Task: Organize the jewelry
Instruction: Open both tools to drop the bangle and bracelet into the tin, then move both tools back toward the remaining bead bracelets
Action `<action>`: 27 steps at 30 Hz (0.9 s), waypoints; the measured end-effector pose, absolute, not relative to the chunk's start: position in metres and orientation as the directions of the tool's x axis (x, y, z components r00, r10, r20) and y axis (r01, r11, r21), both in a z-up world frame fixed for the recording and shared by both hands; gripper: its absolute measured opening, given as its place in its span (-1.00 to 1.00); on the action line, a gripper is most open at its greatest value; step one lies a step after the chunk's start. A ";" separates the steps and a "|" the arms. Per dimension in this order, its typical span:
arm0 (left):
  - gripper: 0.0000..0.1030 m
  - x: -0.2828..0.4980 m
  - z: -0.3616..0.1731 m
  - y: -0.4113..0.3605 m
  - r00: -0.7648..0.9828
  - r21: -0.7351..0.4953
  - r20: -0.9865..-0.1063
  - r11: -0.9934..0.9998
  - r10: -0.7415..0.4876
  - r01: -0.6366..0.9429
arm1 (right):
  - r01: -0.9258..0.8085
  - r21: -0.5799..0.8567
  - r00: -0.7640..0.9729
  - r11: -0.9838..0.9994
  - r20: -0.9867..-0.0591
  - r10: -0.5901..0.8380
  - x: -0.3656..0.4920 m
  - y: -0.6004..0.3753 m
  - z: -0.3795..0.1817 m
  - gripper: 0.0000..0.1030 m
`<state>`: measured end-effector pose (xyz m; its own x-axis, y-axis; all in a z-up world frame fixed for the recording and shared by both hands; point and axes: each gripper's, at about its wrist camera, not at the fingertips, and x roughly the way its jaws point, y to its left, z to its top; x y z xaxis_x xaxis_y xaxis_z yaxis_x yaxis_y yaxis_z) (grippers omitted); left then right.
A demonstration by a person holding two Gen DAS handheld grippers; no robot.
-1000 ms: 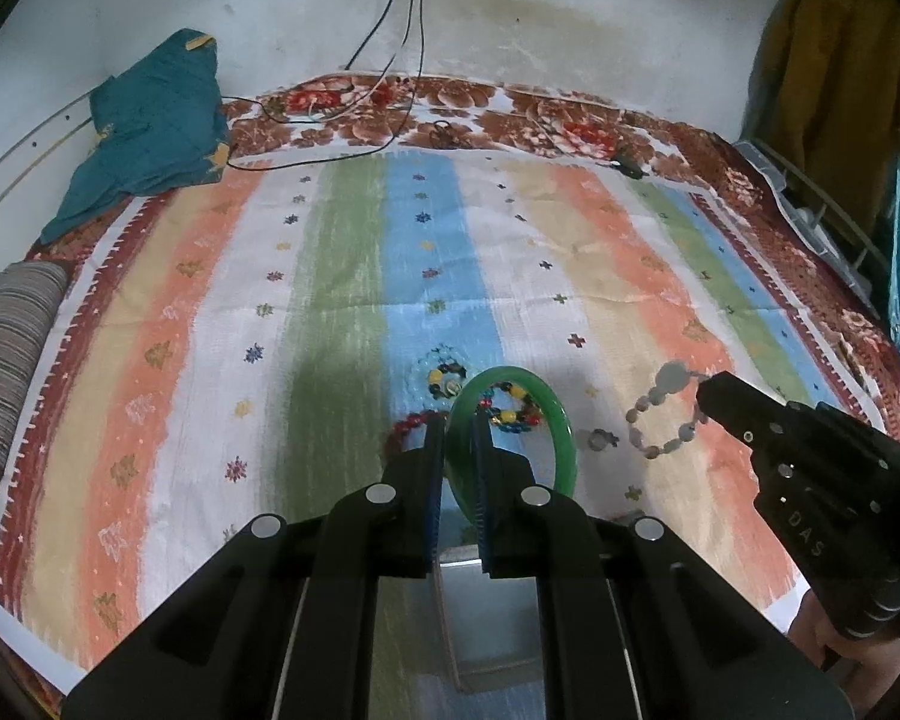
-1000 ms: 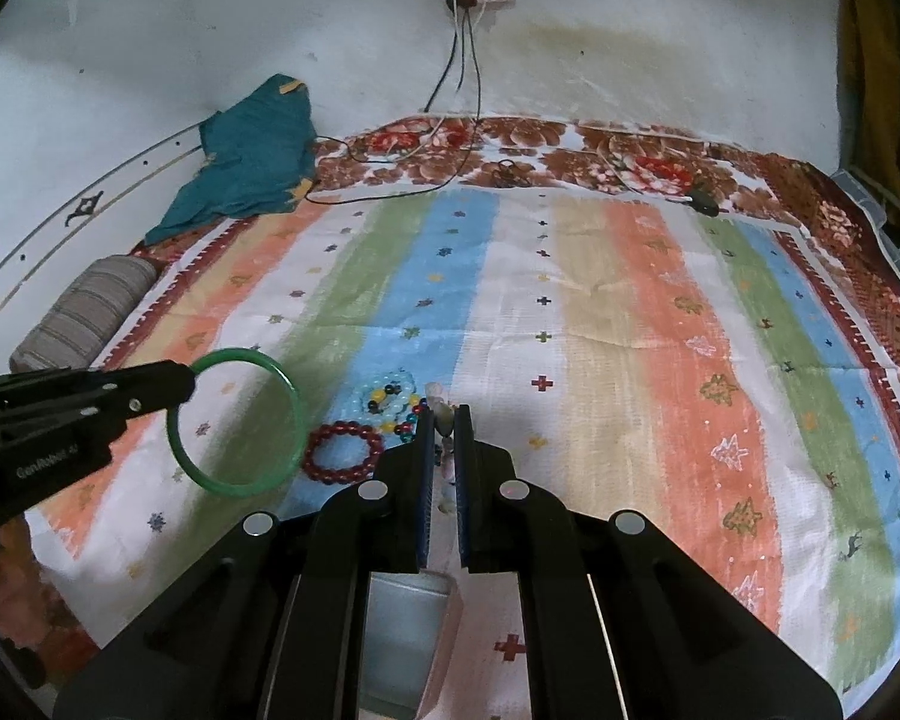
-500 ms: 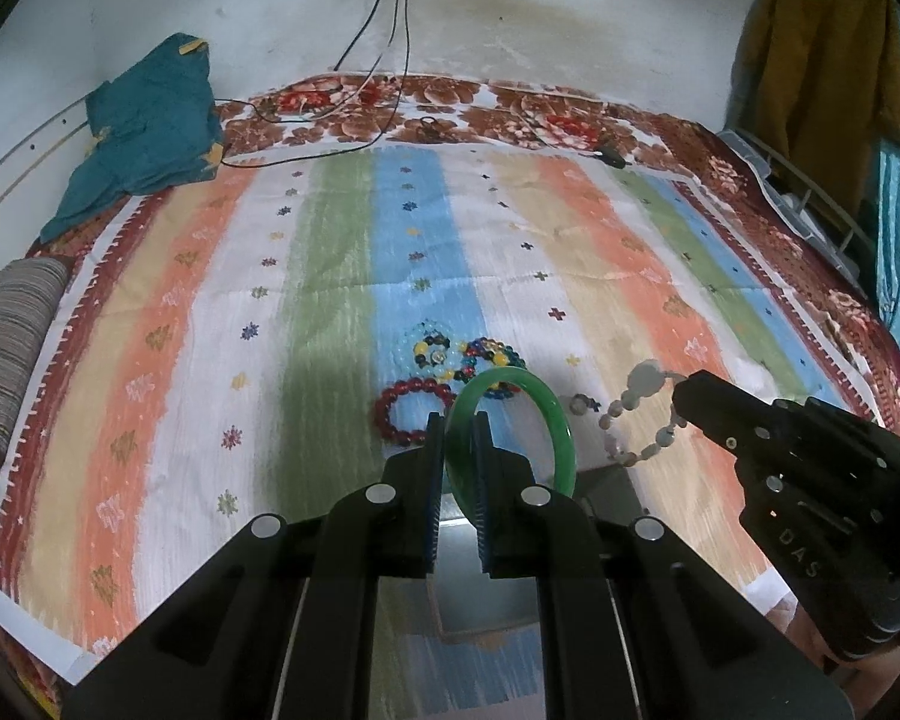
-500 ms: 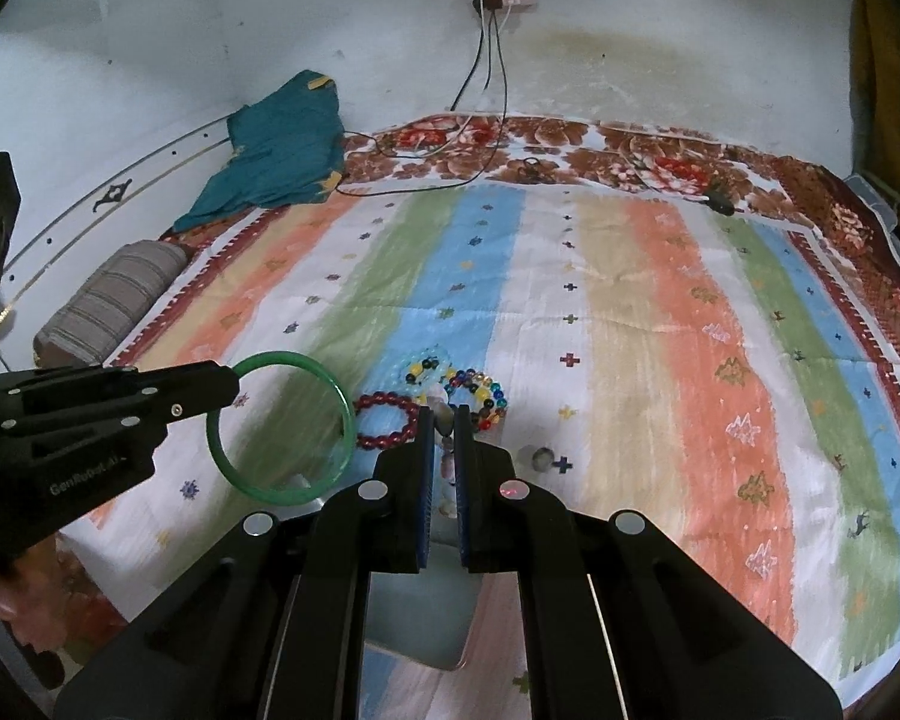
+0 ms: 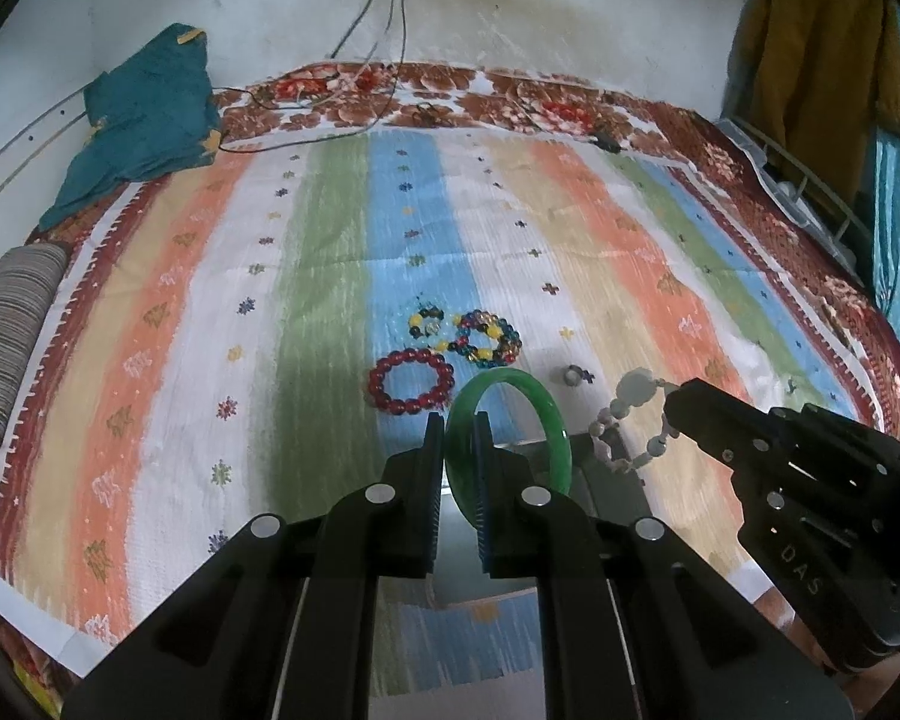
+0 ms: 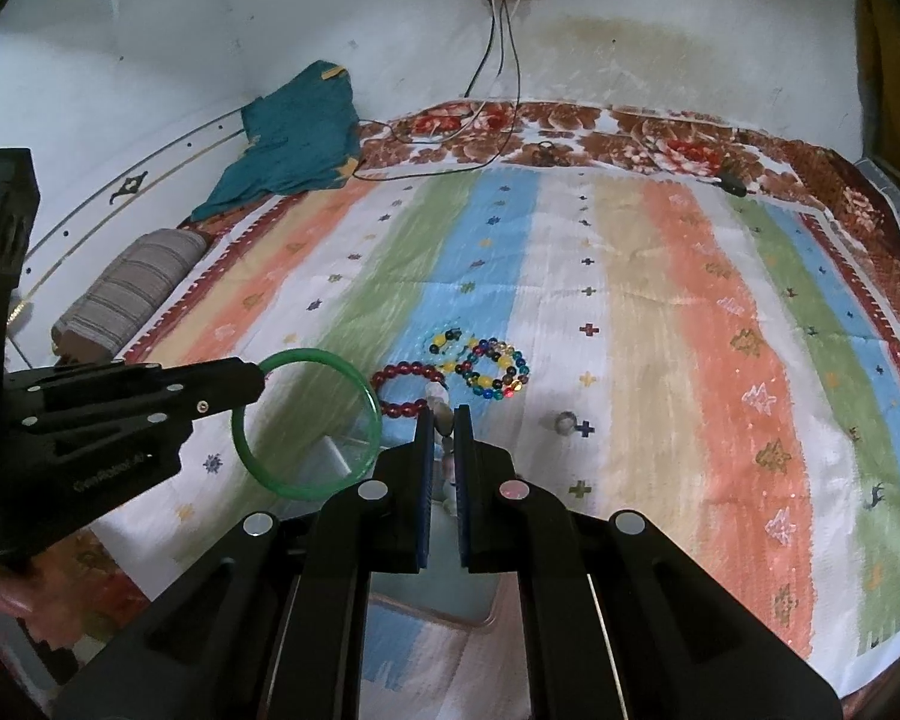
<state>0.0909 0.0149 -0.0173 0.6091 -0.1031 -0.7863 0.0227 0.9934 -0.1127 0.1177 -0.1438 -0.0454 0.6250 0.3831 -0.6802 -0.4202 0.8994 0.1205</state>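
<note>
Green bangle (image 5: pixel 510 414) sits clamped in the left hand-held gripper (image 5: pixel 457 420); the right hand-held gripper (image 6: pixel 441 420) pinches a pale bead bracelet (image 5: pixel 630 414).

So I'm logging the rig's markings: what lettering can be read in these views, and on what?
"DAS": on the right claw's black body, left wrist view.
"GenRobot.AI": my best reading of small, blurred letters on the left claw's black body, right wrist view.
No other text shows.

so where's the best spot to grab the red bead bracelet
Take the red bead bracelet from above, one of the fingers inside the ring and one outside, on its left arc. It lies flat, and that side is clear of the multicoloured bracelets.
</note>
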 end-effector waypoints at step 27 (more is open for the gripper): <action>0.30 0.123 -0.028 0.042 0.550 -0.155 -0.831 0.984 -0.081 -0.090 | -0.291 0.151 0.624 0.945 -0.719 0.307 0.155 -0.171 -0.056 0.17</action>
<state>0.1234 0.0423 -0.0277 0.5500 -0.0806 -0.8313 -0.0900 0.9838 -0.1549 0.1545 -0.1708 -0.0562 0.6237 0.3065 -0.7190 -0.2908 0.9449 0.1505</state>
